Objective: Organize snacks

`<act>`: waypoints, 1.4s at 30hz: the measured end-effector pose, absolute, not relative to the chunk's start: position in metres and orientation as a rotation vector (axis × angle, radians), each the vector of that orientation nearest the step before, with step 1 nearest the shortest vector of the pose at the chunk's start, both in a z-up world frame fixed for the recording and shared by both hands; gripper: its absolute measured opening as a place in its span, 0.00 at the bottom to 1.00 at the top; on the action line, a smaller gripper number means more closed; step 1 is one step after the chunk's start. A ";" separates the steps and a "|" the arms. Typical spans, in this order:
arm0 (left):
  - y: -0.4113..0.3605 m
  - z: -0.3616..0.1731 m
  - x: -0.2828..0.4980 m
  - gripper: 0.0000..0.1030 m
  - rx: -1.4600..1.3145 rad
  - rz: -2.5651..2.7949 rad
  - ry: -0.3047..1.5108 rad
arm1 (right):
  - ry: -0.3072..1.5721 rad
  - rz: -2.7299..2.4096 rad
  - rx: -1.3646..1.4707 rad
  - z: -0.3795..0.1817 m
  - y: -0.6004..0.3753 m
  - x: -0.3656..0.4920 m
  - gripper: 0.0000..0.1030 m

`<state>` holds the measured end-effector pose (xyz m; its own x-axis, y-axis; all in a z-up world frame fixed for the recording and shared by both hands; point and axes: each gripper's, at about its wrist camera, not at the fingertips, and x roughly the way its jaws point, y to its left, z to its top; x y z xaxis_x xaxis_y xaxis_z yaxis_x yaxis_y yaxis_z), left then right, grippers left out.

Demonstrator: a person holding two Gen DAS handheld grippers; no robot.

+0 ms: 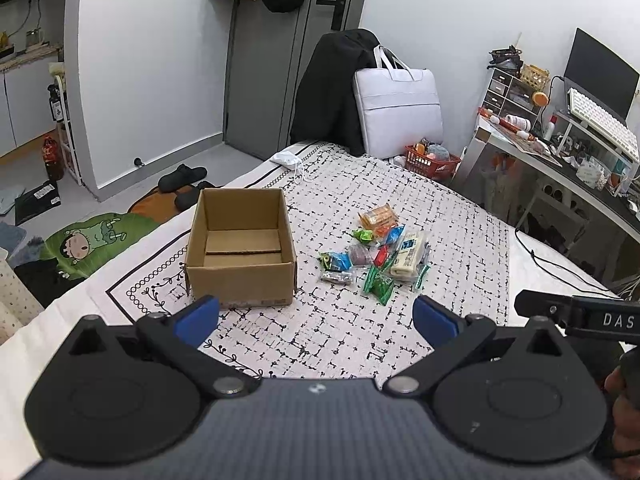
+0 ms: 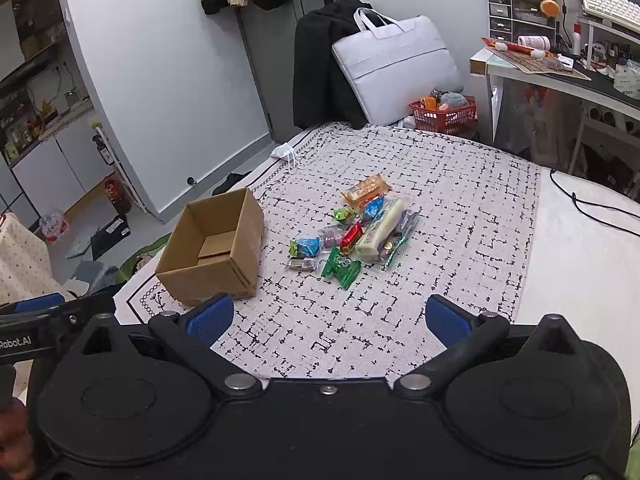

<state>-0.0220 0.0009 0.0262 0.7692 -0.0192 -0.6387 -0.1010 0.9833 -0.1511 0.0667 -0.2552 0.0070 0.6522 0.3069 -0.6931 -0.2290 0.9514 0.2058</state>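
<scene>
An open, empty cardboard box (image 1: 240, 264) stands on the patterned bedspread (image 1: 360, 332); it also shows in the right wrist view (image 2: 212, 256). A pile of small wrapped snacks (image 1: 380, 254) lies to the right of the box, also seen in the right wrist view (image 2: 356, 232). It includes an orange packet (image 1: 378, 216), a long white bar (image 1: 408, 256) and green wrappers (image 1: 378, 282). My left gripper (image 1: 316, 318) is open and empty, near the box's front. My right gripper (image 2: 328, 318) is open and empty, short of the pile.
A white laptop bag (image 1: 398, 106) leans on a black coat (image 1: 332, 92) at the bed's far end. A red basket (image 1: 430, 162) and a cluttered desk (image 1: 560, 152) stand to the right. A face mask (image 1: 286, 159) lies on the bedspread. Slippers and mats lie on the floor at left.
</scene>
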 end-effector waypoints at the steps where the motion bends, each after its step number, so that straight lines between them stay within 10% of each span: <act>1: 0.001 0.026 -0.022 1.00 -0.180 0.045 0.693 | 0.808 0.302 0.105 0.006 -0.255 0.067 1.00; 42: -0.026 -0.017 0.084 1.00 -0.197 0.092 0.794 | 0.892 0.286 0.267 -0.044 -0.282 0.183 0.99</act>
